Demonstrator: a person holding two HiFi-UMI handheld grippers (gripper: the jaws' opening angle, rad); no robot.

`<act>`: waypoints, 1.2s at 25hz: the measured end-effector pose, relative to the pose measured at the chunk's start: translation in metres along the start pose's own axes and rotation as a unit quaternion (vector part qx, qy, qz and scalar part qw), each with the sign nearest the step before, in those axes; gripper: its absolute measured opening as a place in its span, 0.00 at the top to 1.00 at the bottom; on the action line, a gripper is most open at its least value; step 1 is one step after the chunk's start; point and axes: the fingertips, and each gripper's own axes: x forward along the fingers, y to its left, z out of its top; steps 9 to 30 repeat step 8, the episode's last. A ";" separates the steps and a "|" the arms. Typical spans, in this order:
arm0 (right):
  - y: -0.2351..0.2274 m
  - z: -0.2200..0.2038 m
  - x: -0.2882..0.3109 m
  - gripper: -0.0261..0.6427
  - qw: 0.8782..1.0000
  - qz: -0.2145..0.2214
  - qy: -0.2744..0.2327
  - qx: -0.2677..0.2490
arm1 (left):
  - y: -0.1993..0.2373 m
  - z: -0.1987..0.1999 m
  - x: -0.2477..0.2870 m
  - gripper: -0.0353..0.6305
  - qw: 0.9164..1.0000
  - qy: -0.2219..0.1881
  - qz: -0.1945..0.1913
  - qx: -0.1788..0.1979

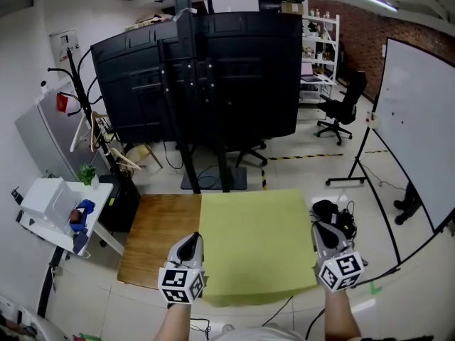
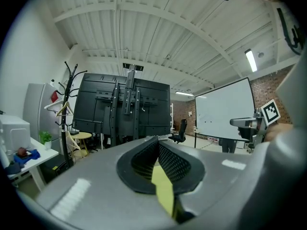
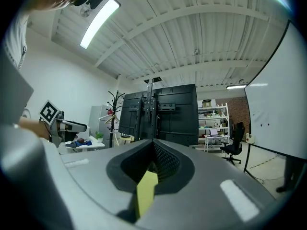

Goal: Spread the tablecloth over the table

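A yellow-green tablecloth point(image 1: 254, 244) hangs stretched flat above a brown wooden table point(image 1: 158, 233), covering its right part. My left gripper point(image 1: 190, 247) is shut on the cloth's near left corner. My right gripper point(image 1: 321, 236) is shut on its near right corner. In the left gripper view a strip of the yellow cloth point(image 2: 164, 190) is pinched between the closed jaws. The right gripper view likewise has a strip of tablecloth point(image 3: 145, 191) clamped in its jaws. Both grippers point level, away from me.
Large black screens on a stand point(image 1: 199, 77) rise just beyond the table. A white side table point(image 1: 60, 208) with small items is at the left, with a coat rack point(image 1: 89, 112) behind it. A whiteboard point(image 1: 416, 130) stands at the right, an office chair point(image 1: 345, 105) farther back.
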 end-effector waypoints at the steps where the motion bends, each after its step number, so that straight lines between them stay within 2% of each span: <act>1: -0.001 -0.001 0.000 0.95 1.000 0.000 0.001 -0.001 | 0.000 -0.001 0.000 0.94 1.000 0.000 0.000 -0.001; 30: -0.006 -0.002 -0.001 0.95 1.000 -0.005 0.005 -0.002 | 0.001 -0.008 0.003 0.94 1.000 0.008 0.003 -0.005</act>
